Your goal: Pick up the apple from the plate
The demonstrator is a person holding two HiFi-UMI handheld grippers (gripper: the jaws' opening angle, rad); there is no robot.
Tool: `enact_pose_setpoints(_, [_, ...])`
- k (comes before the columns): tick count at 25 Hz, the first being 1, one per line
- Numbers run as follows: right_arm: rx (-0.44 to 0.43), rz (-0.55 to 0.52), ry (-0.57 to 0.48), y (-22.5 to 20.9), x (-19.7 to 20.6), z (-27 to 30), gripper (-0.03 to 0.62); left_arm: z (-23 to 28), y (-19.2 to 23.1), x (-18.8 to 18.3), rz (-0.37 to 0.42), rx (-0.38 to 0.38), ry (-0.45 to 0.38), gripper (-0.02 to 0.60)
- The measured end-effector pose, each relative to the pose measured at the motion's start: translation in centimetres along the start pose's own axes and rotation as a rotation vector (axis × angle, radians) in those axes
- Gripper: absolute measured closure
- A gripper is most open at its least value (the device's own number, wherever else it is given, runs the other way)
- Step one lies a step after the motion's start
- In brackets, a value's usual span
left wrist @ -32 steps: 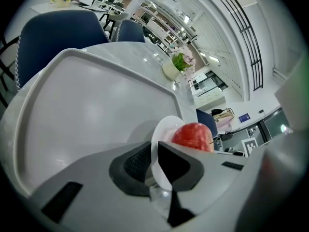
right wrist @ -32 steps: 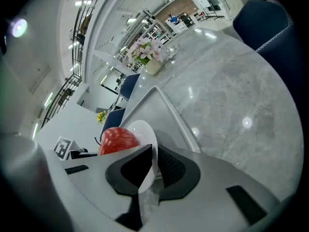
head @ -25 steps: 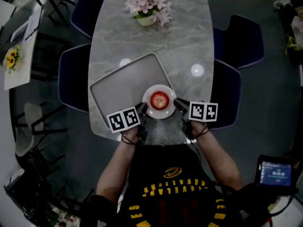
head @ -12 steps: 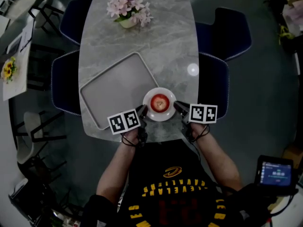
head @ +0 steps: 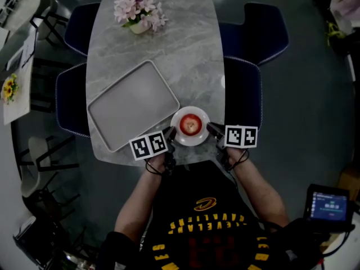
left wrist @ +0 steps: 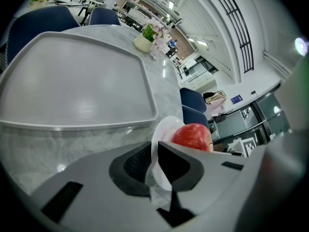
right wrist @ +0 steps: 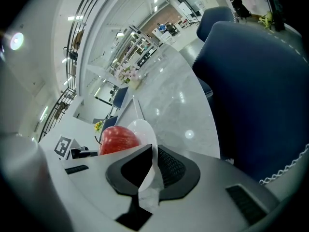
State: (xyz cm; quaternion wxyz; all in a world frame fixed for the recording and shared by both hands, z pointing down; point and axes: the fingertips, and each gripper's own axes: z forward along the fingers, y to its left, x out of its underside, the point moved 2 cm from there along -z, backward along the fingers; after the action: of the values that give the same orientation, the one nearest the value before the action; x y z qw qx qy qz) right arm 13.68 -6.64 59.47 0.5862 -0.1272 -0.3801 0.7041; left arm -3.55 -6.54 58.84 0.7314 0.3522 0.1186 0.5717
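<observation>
A red apple (head: 190, 123) sits on a small white plate (head: 179, 134) near the table's near edge, just right of the grey tray's (head: 132, 103) corner. My left gripper (head: 170, 133) is shut on the plate's left rim. My right gripper (head: 211, 129) is shut on its right rim. In the left gripper view the plate's rim (left wrist: 161, 139) passes between the pads of the left gripper (left wrist: 154, 153), with the apple (left wrist: 193, 135) behind. In the right gripper view the rim of the plate (right wrist: 144, 132) is pinched by the right gripper (right wrist: 153, 154), the apple (right wrist: 118, 139) to its left.
The marble table (head: 185, 49) carries the empty grey tray (left wrist: 72, 81) and a pot of pink flowers (head: 138, 13) at the far end. Dark blue chairs (head: 243, 91) stand along both sides, one close on the right (right wrist: 256, 95). A screen (head: 330, 205) is at lower right.
Both grippers have carried the plate with the apple off the tray's corner, rightwards along the table's near edge. The grip on both rims is unchanged.
</observation>
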Motion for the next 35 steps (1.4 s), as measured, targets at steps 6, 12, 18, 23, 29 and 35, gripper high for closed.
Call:
enact_pose_setpoints(6, [0.007,0.011,0.003,-1.8,1.1,-1.0,0.548,1.2,-0.4,2.0,-0.011,0.007,0.016,0.535])
enact_pose_setpoints(12, [0.011,0.026,0.006,-3.0,2.1,-1.6,0.548,1.8,-0.6,3.4,-0.019,0.005,0.022,0.535])
enact_pose_setpoints(18, [0.008,0.038,0.011,-3.2,2.8,-1.5,0.549,1.7,-0.1,4.1,-0.045,0.003,0.012,0.535])
enact_pose_setpoints(23, [0.014,0.042,0.021,-3.5,3.2,-0.8,0.548,1.9,0.5,4.3,-0.047,-0.009,0.015,0.535])
enact_pose_setpoints(29, [0.023,0.054,0.033,-4.5,3.0,1.0,0.548,3.3,1.9,3.9,-0.044,-0.018,0.028,0.535])
enact_pose_setpoints(35, [0.038,0.047,0.037,-5.0,2.8,1.7,0.548,4.2,2.4,3.7,-0.038,-0.023,0.038,0.535])
